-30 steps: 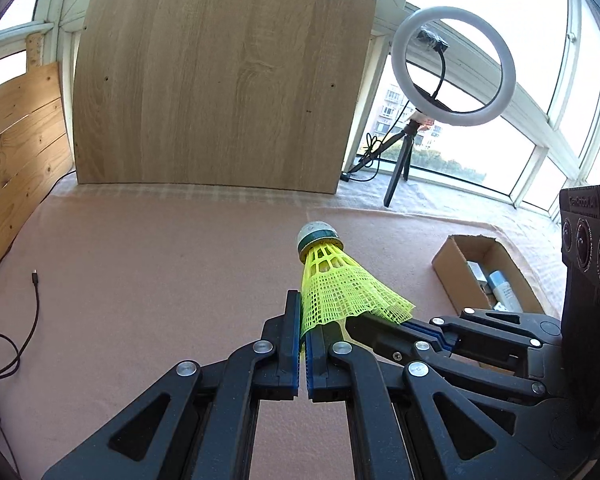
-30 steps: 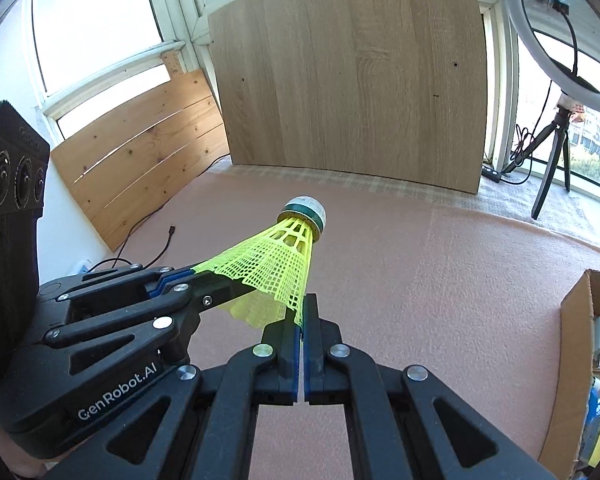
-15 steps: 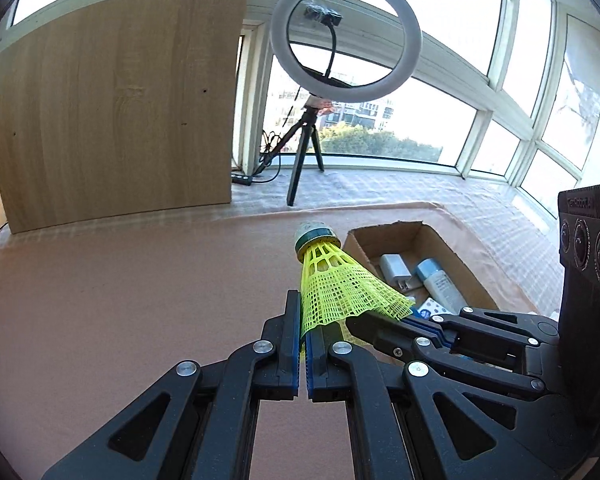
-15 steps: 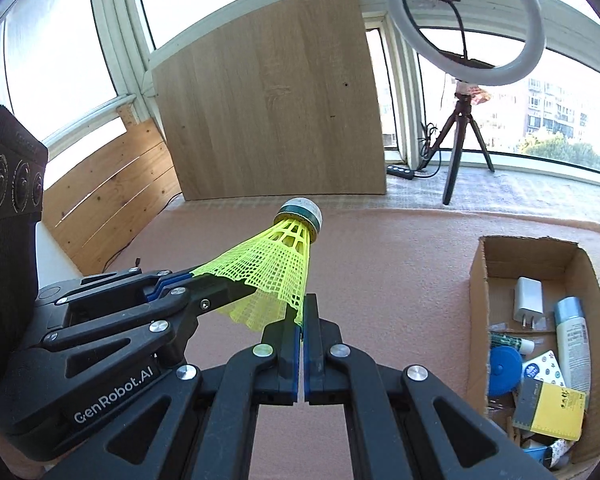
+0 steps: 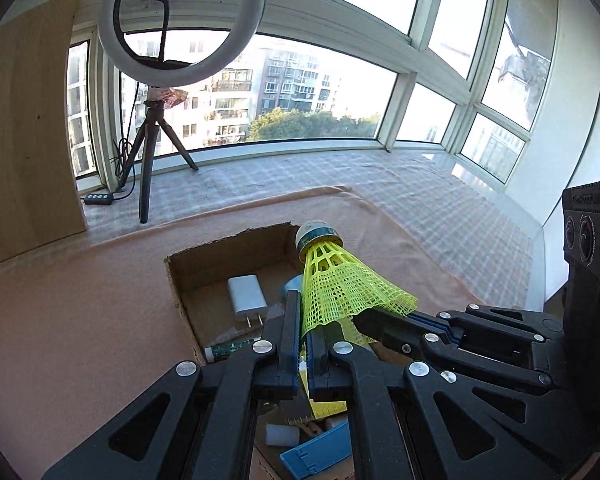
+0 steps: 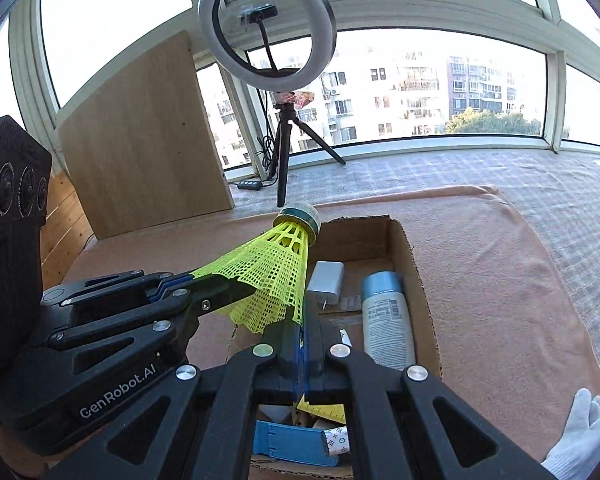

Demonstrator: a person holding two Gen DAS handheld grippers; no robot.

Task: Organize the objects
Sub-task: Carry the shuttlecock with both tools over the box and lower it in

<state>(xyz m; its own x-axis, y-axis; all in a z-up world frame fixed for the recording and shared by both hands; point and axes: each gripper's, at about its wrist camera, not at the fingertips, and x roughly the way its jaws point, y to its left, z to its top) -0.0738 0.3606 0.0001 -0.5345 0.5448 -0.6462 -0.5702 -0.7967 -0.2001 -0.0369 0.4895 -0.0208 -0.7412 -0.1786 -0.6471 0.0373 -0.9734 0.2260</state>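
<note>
Both grippers have swung round together, so the box that lay off to the side is now right below and ahead of the tips. In the left view, the left gripper has just been easing open, its pads slightly parted with the shuttlecock skirt between them. The right gripper is pressed shut on the skirt's edge. With the shuttlecock over the box, release looks next
</note>
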